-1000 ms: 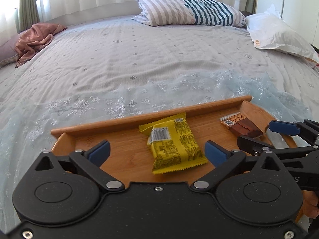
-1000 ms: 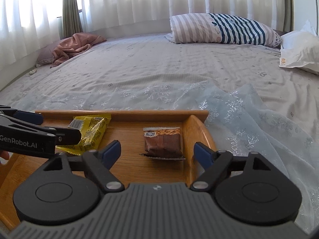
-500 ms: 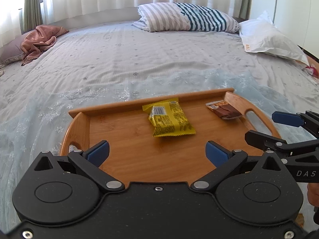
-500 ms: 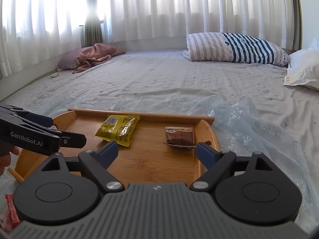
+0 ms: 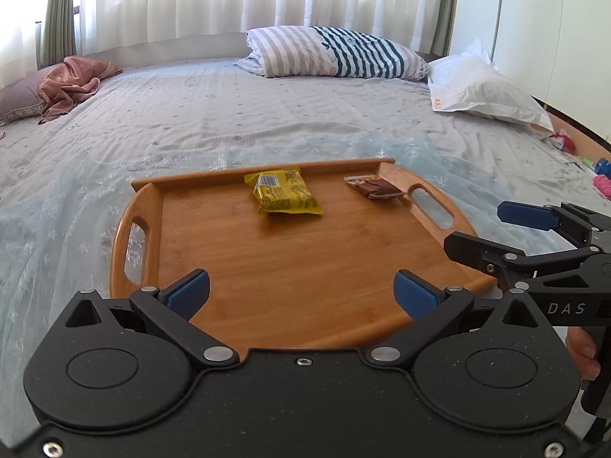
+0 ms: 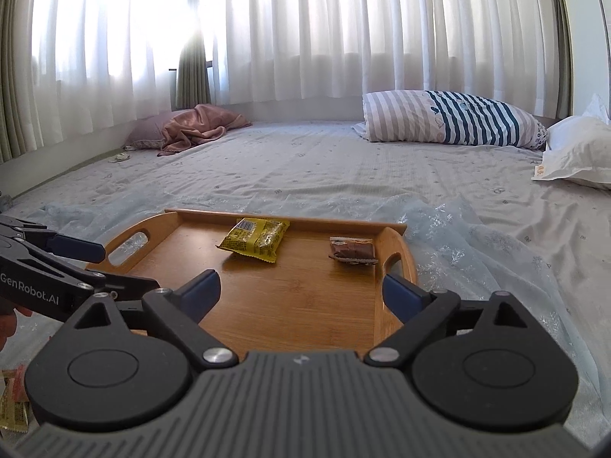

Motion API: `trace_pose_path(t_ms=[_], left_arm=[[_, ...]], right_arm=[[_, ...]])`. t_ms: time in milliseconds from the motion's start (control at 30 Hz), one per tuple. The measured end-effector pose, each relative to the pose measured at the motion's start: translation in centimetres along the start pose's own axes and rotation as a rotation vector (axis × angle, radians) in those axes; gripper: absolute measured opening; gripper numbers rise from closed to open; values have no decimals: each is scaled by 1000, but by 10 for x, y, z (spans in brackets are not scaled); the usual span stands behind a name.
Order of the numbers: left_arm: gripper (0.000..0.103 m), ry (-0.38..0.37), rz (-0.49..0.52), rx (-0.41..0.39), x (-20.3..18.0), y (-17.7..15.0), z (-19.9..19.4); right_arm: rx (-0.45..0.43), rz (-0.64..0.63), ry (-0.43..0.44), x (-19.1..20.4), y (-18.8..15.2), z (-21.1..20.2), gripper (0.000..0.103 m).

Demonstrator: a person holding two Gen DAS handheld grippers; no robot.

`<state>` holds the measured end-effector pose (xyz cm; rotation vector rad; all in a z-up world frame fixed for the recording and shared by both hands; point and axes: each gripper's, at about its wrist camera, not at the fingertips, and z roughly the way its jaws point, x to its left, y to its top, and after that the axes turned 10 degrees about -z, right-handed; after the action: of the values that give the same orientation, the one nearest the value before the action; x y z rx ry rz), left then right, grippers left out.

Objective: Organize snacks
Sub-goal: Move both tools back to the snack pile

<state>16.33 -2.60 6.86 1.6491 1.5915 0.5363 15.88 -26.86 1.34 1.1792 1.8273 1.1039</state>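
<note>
A wooden tray [image 5: 298,263] [image 6: 305,305] with cut-out handles lies on the bed. A yellow snack packet [image 5: 284,195] [image 6: 256,241] rests near its back wall. A brown snack bar [image 5: 372,187] [image 6: 352,251] lies by its right handle. My left gripper [image 5: 301,292] [image 6: 109,267] is open over the tray's near edge, holding nothing. My right gripper [image 6: 301,293] [image 5: 496,231] hovers over the tray's front right; its jaws are opening, with nothing between them.
A sheer pale-blue cloth [image 5: 450,152] lies under the tray. At the bed's far side are a striped pillow [image 5: 336,51], a white pillow [image 5: 485,91] and a pink cloth [image 5: 72,86]. Loose snack packets [image 6: 13,400] lie at the lower left.
Both grippers have drawn back from the tray and risen a little, so the tray and snacks look farther off. The right jaws have spread slightly wider.
</note>
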Motion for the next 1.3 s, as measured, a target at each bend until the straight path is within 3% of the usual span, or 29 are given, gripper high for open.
trace_pose_path(t_ms=[367, 600, 867, 1300], left_arm=[[103, 11, 11, -65, -3, -45, -47], [103, 12, -26, -40, 7, -72, -61], [103, 28, -20, -35, 15, -104, -72], [103, 115, -27, -81, 31, -130, -90]], right_arm=[[-7, -39, -39, 26, -29, -37, 102], [-14, -94, -81, 48, -48, -52, 103], [-17, -53, -136, 62, -74, -62, 103], [-14, 17, -237, 64, -95, -70, 103]])
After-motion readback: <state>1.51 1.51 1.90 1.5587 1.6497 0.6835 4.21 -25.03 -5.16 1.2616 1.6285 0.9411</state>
